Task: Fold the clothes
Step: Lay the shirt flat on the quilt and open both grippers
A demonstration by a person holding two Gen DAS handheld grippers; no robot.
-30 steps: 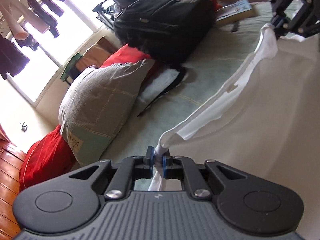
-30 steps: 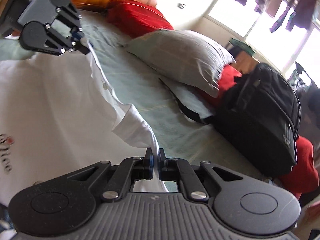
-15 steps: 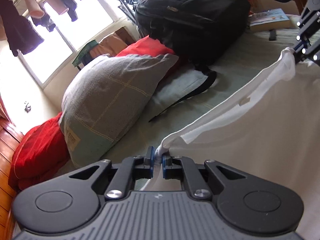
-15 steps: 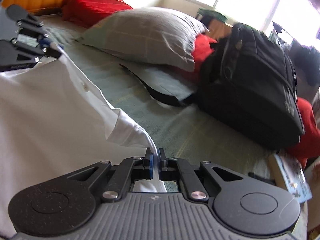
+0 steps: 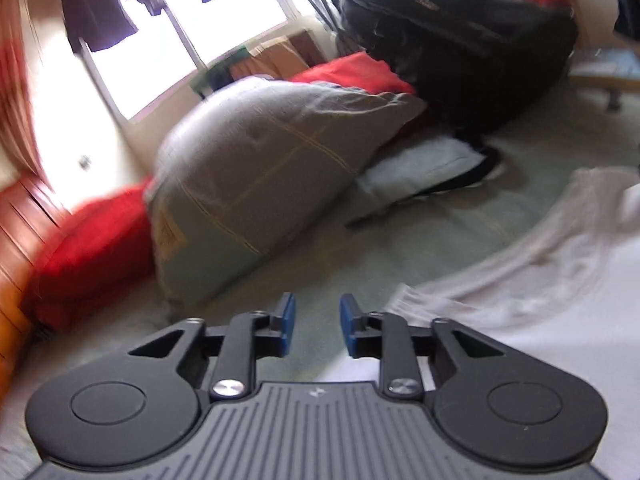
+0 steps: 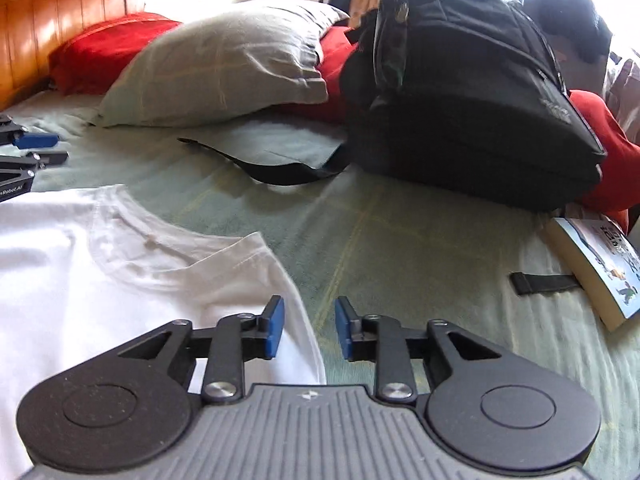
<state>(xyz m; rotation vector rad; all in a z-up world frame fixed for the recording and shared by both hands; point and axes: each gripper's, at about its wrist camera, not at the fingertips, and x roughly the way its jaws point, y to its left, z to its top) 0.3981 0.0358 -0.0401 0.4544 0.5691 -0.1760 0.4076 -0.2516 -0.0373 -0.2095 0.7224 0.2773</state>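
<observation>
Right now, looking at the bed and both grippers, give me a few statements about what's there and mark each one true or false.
1. The white T-shirt lies flat on the green bedspread. True.
2. The right gripper is clamped on the shirt. False: its jaws are opening, with nothing pinched between them.
3. The black backpack sits on the bed beside the grey pillow. True.
4. The left gripper holds a shirt corner. False: its jaws are opening and the gap is empty.
5. The book rests on top of the backpack. False: it lies on the bedspread near the backpack.
</observation>
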